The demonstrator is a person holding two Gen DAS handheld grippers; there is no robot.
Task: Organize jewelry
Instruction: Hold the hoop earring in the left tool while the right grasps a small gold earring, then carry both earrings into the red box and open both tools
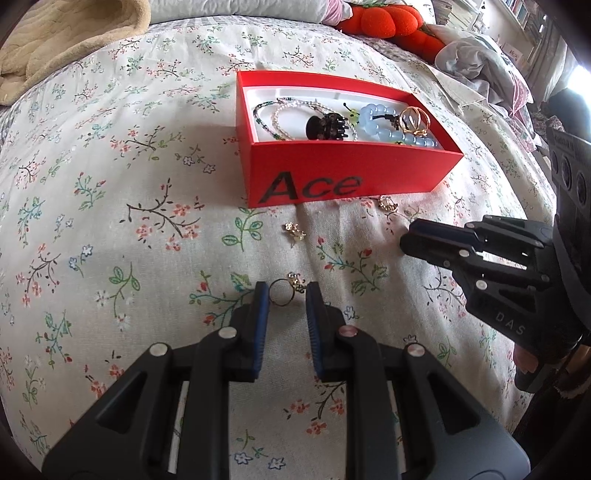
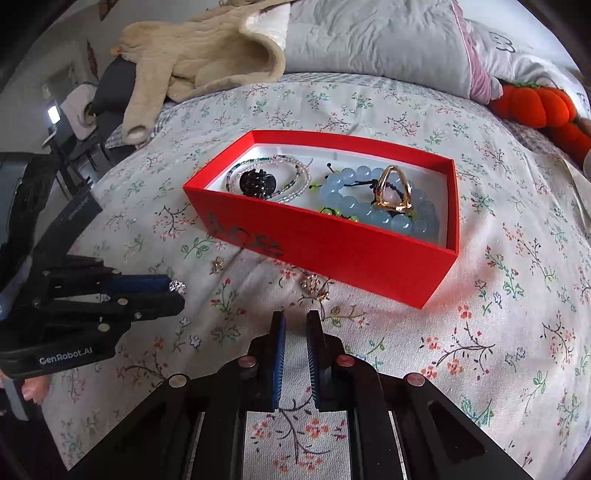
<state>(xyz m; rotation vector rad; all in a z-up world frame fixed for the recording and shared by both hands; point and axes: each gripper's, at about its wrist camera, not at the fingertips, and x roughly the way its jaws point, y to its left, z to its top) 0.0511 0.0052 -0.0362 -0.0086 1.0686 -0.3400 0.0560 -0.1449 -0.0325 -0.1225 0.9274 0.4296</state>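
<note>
floral bedsheet point(image 1: 110, 221) as support, red box point(image 1: 343, 173) at 12 o'clock, gold ring point(image 1: 281, 293) centre low, small gold earrings at 1 point(image 1: 294, 230) and 2 o'clock point(image 1: 388, 203), beige garment point(image 1: 55, 48) at 10, orange plush point(image 1: 391, 22) at 1, pillow point(image 2: 369, 37) far edge

Location: a home bedroom. Indicators: a bed with a floral sheet point(image 2: 480, 332), a grey pillow point(image 2: 369, 40), a beige fleece garment point(image 2: 192, 55), an orange plush toy point(image 2: 535, 107), and bookshelves point(image 1: 517, 14) beyond
</note>
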